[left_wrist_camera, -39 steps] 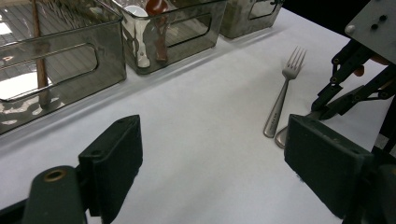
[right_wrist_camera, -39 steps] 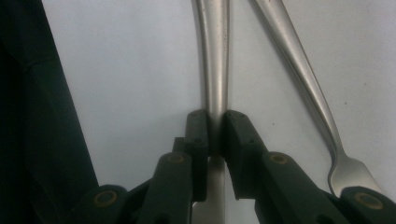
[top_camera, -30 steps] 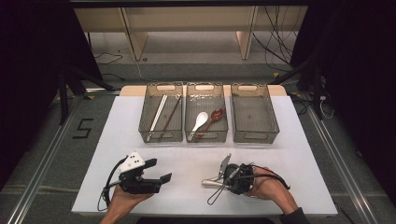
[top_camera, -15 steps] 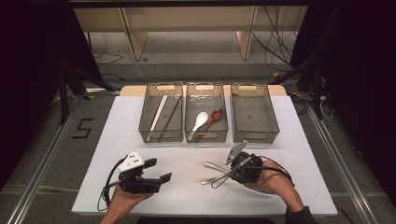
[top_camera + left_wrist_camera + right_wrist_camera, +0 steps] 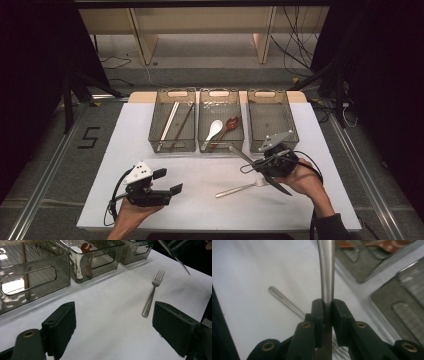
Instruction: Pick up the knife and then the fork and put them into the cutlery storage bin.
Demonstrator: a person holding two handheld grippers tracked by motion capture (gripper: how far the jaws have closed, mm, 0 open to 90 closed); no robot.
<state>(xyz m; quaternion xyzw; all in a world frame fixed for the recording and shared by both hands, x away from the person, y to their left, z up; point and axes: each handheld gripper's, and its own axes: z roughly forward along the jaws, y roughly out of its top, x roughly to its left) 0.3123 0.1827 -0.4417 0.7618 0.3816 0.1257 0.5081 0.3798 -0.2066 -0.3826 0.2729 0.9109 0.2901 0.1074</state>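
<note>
My right gripper (image 5: 266, 167) is shut on a steel table knife (image 5: 239, 155) and holds it lifted over the white table. In the right gripper view the knife's handle (image 5: 326, 270) runs straight up from between the pads of the right gripper (image 5: 327, 302). The blade tip (image 5: 183, 265) hangs at the top right of the left gripper view. A steel fork (image 5: 242, 188) lies flat on the table below it, fork (image 5: 152, 293) tines toward the trays. My left gripper (image 5: 168, 181) rests at the front left, open and holding nothing; the left gripper (image 5: 113, 322) faces the fork.
Three smoky plastic trays stand in a row at the back: the left tray (image 5: 155, 135) holds chopsticks, the middle tray (image 5: 202, 142) a white spoon and a brown spoon, the right tray (image 5: 292, 130) nothing that I can see. White table (image 5: 200, 170) between trays and grippers.
The right gripper has risen and moved away from the person toward the trays, carrying the knife. The fork has stayed on the table. The left gripper has not moved.
</note>
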